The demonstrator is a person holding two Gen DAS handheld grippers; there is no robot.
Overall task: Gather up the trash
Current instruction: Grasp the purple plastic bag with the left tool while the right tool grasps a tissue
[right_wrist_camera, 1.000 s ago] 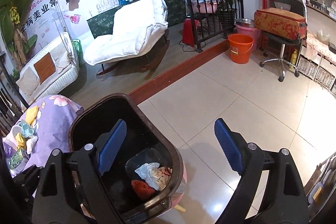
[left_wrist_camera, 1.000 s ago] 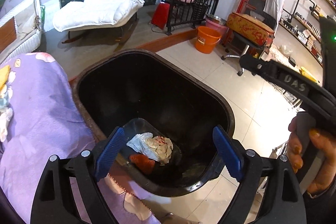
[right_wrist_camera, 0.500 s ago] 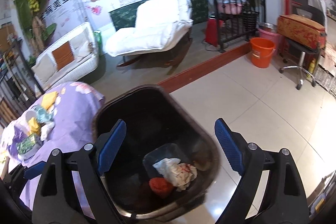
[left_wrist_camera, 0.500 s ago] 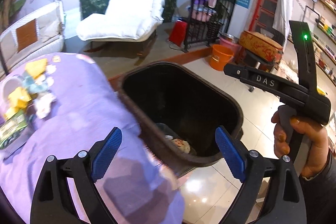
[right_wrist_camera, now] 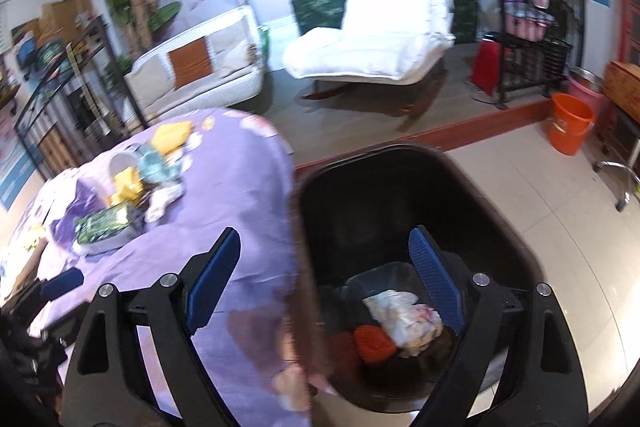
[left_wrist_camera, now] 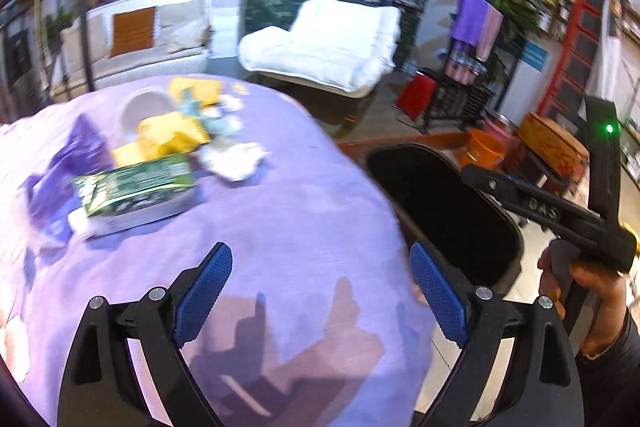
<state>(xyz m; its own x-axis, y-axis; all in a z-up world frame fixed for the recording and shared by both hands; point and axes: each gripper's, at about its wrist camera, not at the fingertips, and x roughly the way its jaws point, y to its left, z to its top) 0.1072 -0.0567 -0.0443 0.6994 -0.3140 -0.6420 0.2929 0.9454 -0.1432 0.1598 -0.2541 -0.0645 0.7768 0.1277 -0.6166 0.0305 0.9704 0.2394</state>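
A pile of trash lies on the purple tablecloth [left_wrist_camera: 288, 227]: a green packet [left_wrist_camera: 136, 187], yellow wrappers [left_wrist_camera: 172, 135], crumpled white tissue [left_wrist_camera: 236, 159] and a white cup [left_wrist_camera: 144, 111]. My left gripper [left_wrist_camera: 320, 291] is open and empty above the cloth, short of the pile. The black bin [right_wrist_camera: 420, 211] stands beside the table; in it lie crumpled white paper [right_wrist_camera: 404, 315] and an orange piece [right_wrist_camera: 374, 343]. My right gripper [right_wrist_camera: 324, 279] is open and empty over the table edge and the bin. The pile also shows in the right wrist view [right_wrist_camera: 132, 187].
A white lounge chair [right_wrist_camera: 380, 39], a white wicker sofa [right_wrist_camera: 200, 67], an orange bucket [right_wrist_camera: 568, 123] and a black rack [right_wrist_camera: 528, 63] stand on the floor beyond. The right gripper's body [left_wrist_camera: 560, 215] and the hand holding it are at the right of the left wrist view.
Both grippers have swung left from over the bin toward the table. The trash pile has come into view in front of the left gripper. Both stay open.
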